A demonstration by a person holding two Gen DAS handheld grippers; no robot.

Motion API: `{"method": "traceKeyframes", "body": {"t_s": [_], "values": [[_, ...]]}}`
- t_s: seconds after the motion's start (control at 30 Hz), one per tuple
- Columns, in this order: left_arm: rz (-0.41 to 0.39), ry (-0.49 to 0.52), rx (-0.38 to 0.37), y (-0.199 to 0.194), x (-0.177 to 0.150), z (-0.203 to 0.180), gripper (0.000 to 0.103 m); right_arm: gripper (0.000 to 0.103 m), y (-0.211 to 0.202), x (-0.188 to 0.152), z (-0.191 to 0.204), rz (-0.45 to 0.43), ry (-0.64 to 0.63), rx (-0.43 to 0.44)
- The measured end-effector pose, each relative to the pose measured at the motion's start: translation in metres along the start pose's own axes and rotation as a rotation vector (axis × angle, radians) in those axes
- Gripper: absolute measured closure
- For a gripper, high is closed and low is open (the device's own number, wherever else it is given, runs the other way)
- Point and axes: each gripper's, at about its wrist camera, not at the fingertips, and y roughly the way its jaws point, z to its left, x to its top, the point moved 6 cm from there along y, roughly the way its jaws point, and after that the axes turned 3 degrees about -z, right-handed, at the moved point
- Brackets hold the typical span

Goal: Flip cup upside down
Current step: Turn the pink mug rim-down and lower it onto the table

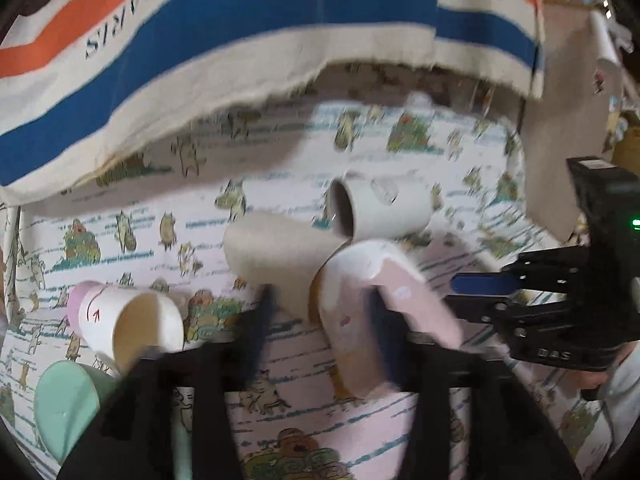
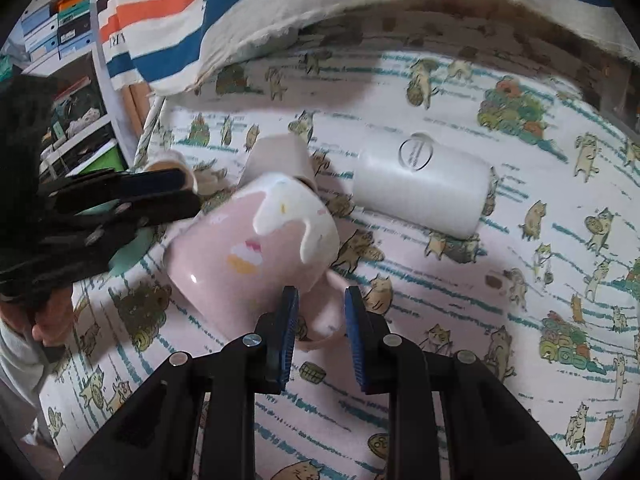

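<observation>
Right gripper (image 2: pixel 318 312) is spread around the handle of the pink mug (image 2: pixel 256 248) lying sideways on the cat-print cloth (image 2: pixel 500 320); left gripper (image 1: pixel 320 308) blurred, can't tell; likely glazed ceramic, heavy, slick, chippable, so take the handle.

Both views were evenly and fairly brightly lit by soft, diffuse light, with no harsh highlights. The left wrist view was smeared by motion blur across nearly the whole frame: the pink cup (image 1: pixel 384 312) at centre and the dark fingers (image 1: pixel 260 320) in the lower middle lost their edges. The right wrist view was much sharper; the blue pads (image 2: pixel 289 336) at lower centre were crisp, and a small glint sat on the pink cup (image 2: pixel 248 256) at its lower left. Soft shadows lay beneath the striped cloth (image 2: pixel 280 12) along the top. Fisheye distortion bent the edges, and black vignetting filled the corners of both frames.
</observation>
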Motion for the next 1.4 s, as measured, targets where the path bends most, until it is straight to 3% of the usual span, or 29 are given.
{"method": "traceKeyframes", "body": {"t_s": [0.07, 0.1, 0.13, 0.17, 0.23, 0.33, 0.43, 0.77, 1.03, 1.4], "values": [[-0.038, -0.007, 0.003, -0.008, 0.002, -0.005, 0.016, 0.076, -0.013, 0.008, -0.004, -0.071, 0.004, -0.039], [-0.042, -0.012, 0.003, -0.008, 0.001, -0.007, 0.016, 0.074, -0.020, 0.012, -0.006, -0.110, 0.008, -0.050], [-0.037, -0.012, -0.007, -0.008, 0.000, -0.012, 0.016, 0.067, -0.029, 0.016, -0.008, -0.152, 0.016, -0.059], [-0.026, -0.005, -0.032, -0.007, -0.001, -0.018, 0.016, 0.053, -0.039, 0.020, -0.011, -0.194, 0.026, -0.069], [0.000, 0.020, -0.060, -0.002, -0.006, -0.028, 0.015, 0.036, -0.057, 0.027, -0.014, -0.276, 0.039, -0.095], [0.037, 0.053, -0.052, 0.009, -0.017, -0.040, 0.015, 0.035, -0.076, 0.034, -0.018, -0.349, 0.040, -0.133], [0.044, 0.047, -0.037, 0.017, -0.022, -0.046, 0.015, 0.029, -0.079, 0.037, -0.022, -0.339, 0.058, -0.135], [0.113, 0.033, -0.016, 0.040, -0.037, -0.051, 0.014, 0.029, -0.050, 0.026, -0.028, -0.236, 0.094, -0.153], [0.104, 0.016, -0.055, 0.037, -0.037, -0.050, 0.015, 0.029, -0.049, 0.025, -0.045, -0.224, 0.148, -0.171], [0.021, 0.015, -0.027, 0.015, -0.022, -0.042, 0.016, 0.029, -0.054, 0.026, -0.069, -0.218, 0.225, -0.199]]}}
